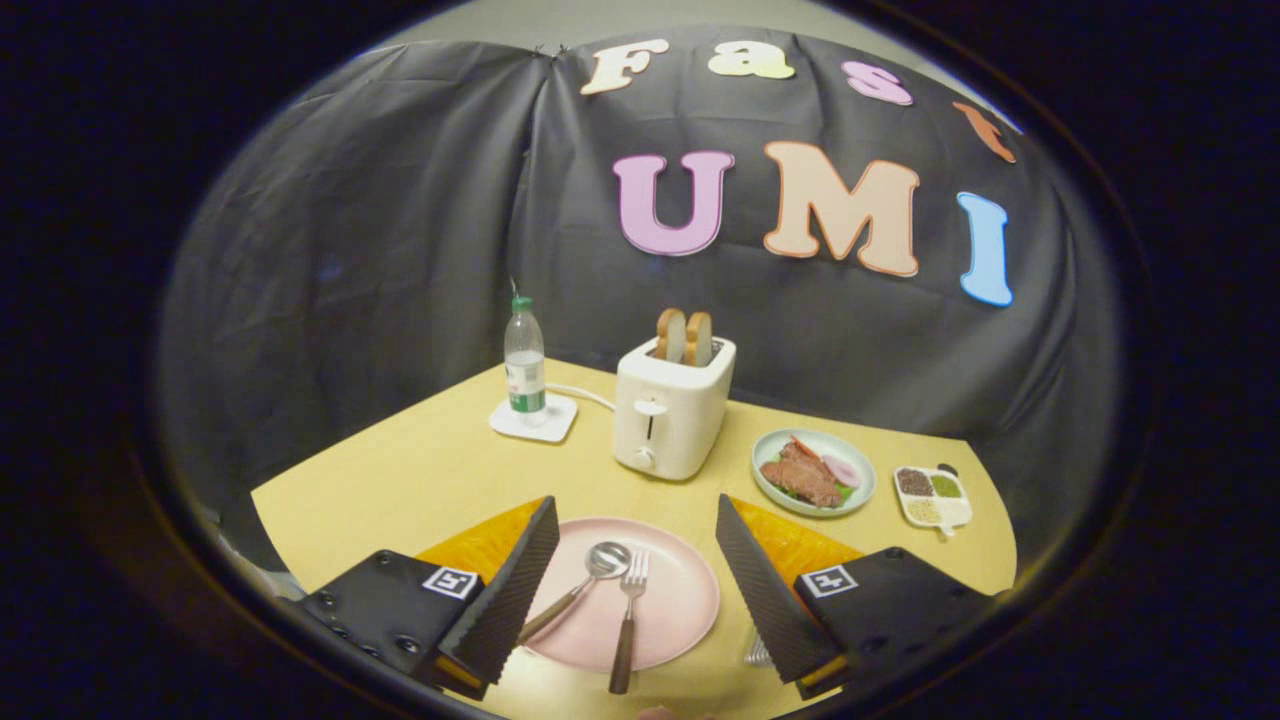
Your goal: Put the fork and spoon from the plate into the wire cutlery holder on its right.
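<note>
A pink plate [680,610] lies on the wooden table between my fingers. On it rest a spoon [585,580] and a fork [628,620], both with dark wooden handles pointing toward me, the spoon to the left of the fork. My gripper [635,575] hovers above the plate, open wide, with nothing held. A bit of wire from the cutlery holder [758,655] peeks out beside the right finger [760,590]; most of it is hidden behind that finger.
An orange mat [800,545] lies under the plate. Beyond the plate stands a white toaster [670,410] with two slices. A water bottle [524,365] on a coaster is to its left. A plate of food [812,472] and a small spice dish [932,495] sit to its right.
</note>
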`<state>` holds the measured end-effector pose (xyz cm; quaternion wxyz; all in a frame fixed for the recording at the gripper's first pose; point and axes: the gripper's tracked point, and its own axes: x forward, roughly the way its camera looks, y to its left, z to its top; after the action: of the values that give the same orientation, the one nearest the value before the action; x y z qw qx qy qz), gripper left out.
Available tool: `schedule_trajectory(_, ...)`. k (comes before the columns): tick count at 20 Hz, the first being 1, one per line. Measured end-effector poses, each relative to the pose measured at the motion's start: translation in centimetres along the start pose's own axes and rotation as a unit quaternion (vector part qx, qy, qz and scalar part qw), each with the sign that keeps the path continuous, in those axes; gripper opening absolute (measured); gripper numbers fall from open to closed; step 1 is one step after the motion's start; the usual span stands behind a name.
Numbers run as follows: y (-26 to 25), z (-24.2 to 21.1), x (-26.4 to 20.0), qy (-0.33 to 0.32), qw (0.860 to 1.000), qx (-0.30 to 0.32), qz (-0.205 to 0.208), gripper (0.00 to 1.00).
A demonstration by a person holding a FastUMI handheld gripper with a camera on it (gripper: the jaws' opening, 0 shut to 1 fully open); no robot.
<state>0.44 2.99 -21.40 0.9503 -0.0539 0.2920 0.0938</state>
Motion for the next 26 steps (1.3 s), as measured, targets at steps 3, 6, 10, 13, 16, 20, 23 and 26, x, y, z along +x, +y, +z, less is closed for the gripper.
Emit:
schedule_trajectory(3,0.1,-2.6,0.8,0.033,0.999,-0.009,0.004,1.0)
schedule_trajectory(6,0.1,-4.3,1.8,0.055,0.998,-0.02,0.007,1.0)
schedule_trajectory(10,0.0,-6.9,3.2,0.087,0.996,-0.022,0.007,1.0)
schedule_trajectory(13,0.2,-9.0,3.9,0.116,0.993,-0.021,0.009,1.0)
schedule_trajectory(16,0.2,-10.7,4.3,0.139,0.99,-0.035,0.01,1.0)
schedule_trajectory(20,-0.2,-13.2,4.4,0.174,0.983,-0.053,0.003,1.0)
schedule_trajectory(23,-0.4,-14.5,4.4,0.191,0.98,-0.053,0.001,1.0)
schedule_trajectory(26,-0.2,-14.8,4.7,0.196,0.979,-0.057,0.003,0.95)
